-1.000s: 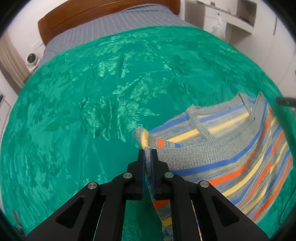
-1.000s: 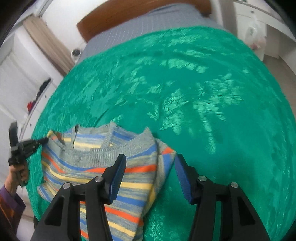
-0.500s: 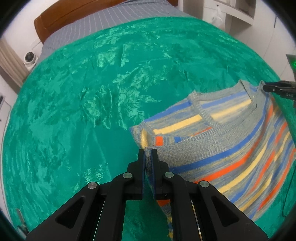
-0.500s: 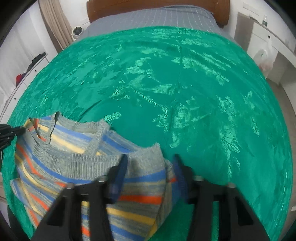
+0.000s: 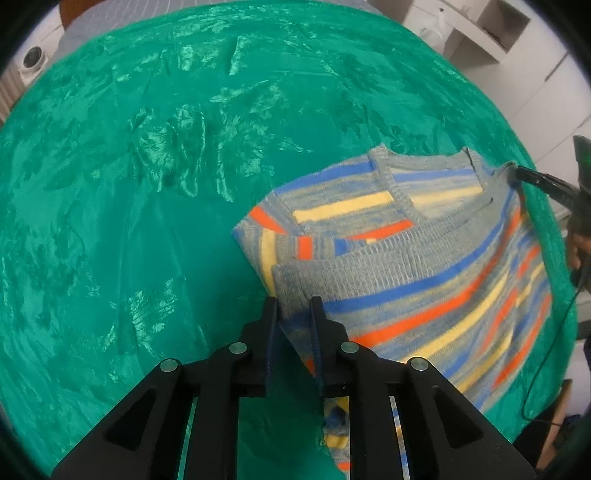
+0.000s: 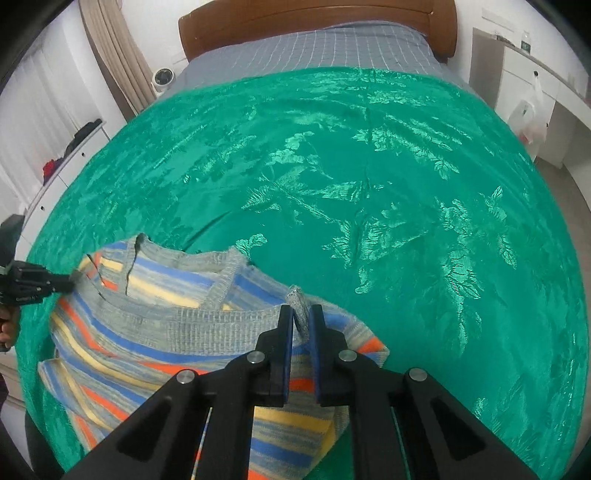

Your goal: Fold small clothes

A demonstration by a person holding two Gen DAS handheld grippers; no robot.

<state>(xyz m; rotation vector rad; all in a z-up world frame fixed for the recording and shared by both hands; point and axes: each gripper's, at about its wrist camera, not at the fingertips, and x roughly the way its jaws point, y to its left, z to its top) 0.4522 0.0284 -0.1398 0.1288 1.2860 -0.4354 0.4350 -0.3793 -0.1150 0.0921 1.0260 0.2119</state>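
A small striped knit sweater (image 5: pixel 424 258), grey with blue, yellow and orange bands, lies on a green bedspread (image 5: pixel 147 184), its lower half folded up over the neckline. My left gripper (image 5: pixel 293 306) is shut on the sweater's grey hem corner. In the right wrist view the sweater (image 6: pixel 166 332) lies at lower left, and my right gripper (image 6: pixel 301 317) is shut on its other hem corner, a grey fold standing up between the fingers. Each gripper shows in the other's view: the right one at the far right edge (image 5: pixel 532 181), the left one at the far left edge (image 6: pixel 33 284).
The green bedspread (image 6: pixel 369 184) covers a bed with a grey checked sheet (image 6: pixel 314 48) and a wooden headboard (image 6: pixel 314 18). White shelves and cabinets (image 6: pixel 535 81) stand to the right, a small white camera (image 6: pixel 164 77) and curtain to the left.
The right gripper has closed on the sweater's hem corner; it was open a second ago. Both grippers have carried the hem up over the sweater toward the neckline.
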